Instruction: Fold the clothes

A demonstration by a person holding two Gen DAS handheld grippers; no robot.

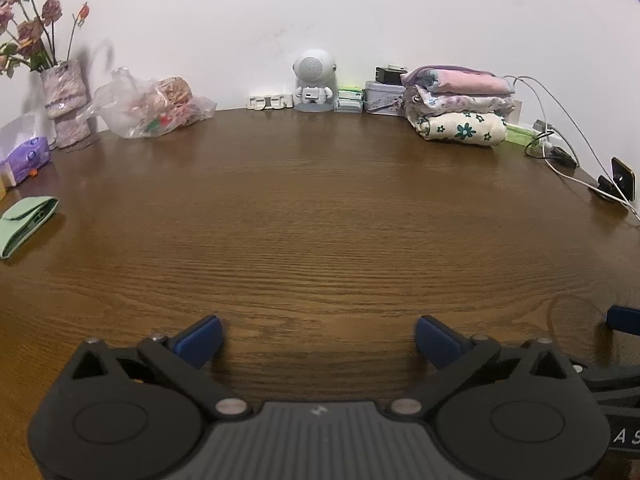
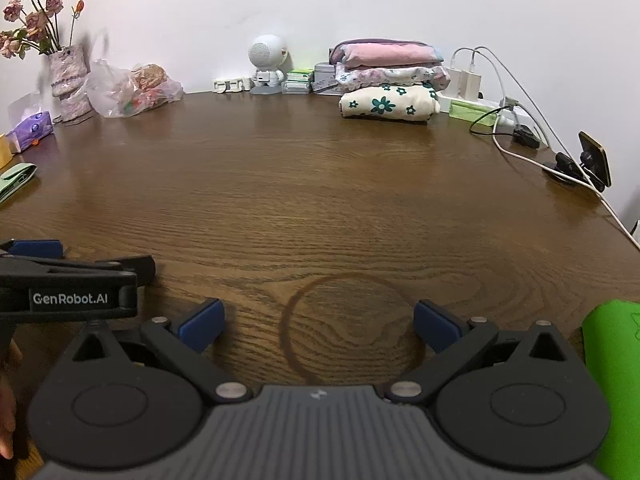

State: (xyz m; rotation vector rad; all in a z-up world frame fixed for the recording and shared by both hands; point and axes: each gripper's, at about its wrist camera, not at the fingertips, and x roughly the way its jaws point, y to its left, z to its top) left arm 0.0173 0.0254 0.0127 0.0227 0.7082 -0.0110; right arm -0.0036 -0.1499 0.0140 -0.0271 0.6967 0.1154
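I held both claws low over the bare middle of the counter [image 1: 320,220]. The left claw [image 1: 319,338] had its blue pads spread wide apart with nothing between them. The right claw [image 2: 319,322] stood the same way, pads apart and empty, directly above a dark ring mark [image 2: 352,328] in the wood grain.

The stack of folded clothes [image 2: 390,80] sat at the far edge of the counter against the wall: a pink piece on top, a small-print floral piece in the middle and a cream piece with teal flowers at the bottom. A bright green cloth [image 2: 612,384] lay just beside the right claw, at its right edge; only part of it showed, so I could not tell whether it was folded.

I judged the step in hand to be the interval between garments, with no item laid out for folding. The next move, in my judgement, called for swinging the right claw toward the green cloth, closing on an edge and drawing it onto the open centre, with the left claw ready to pin the opposite edge.
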